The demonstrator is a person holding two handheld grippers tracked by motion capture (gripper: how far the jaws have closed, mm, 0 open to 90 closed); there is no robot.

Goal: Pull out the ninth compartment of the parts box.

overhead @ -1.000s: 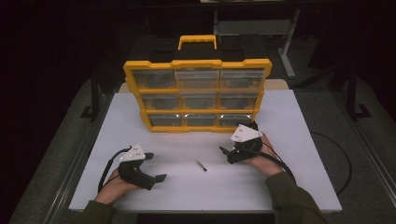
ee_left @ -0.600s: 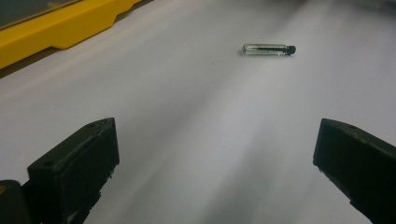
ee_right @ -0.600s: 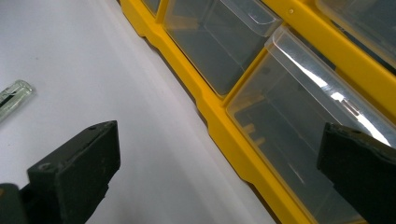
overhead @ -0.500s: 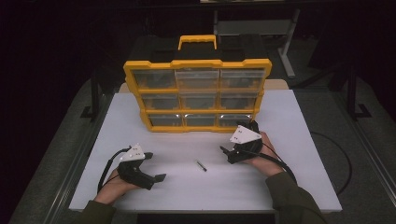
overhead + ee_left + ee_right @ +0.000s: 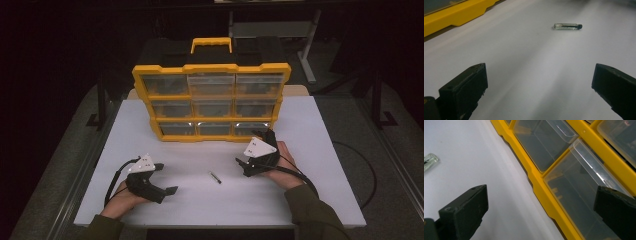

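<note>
A white table (image 5: 320, 130) is being taken up at the back by a yellow organizer (image 5: 211, 102) standing upright. The right gripper (image 5: 251, 164) is being held wide open and empty near its lower drawers; the left gripper (image 5: 167, 185) is likewise being held wide open, empty. A vial (image 5: 215, 177) is lying between them, untouched.

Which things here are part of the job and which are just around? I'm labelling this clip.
Job:
left gripper, open
right gripper, open
small clear vial, lying between them
yellow drawer organizer

Just around:
white table
metal stand behind the table
</note>
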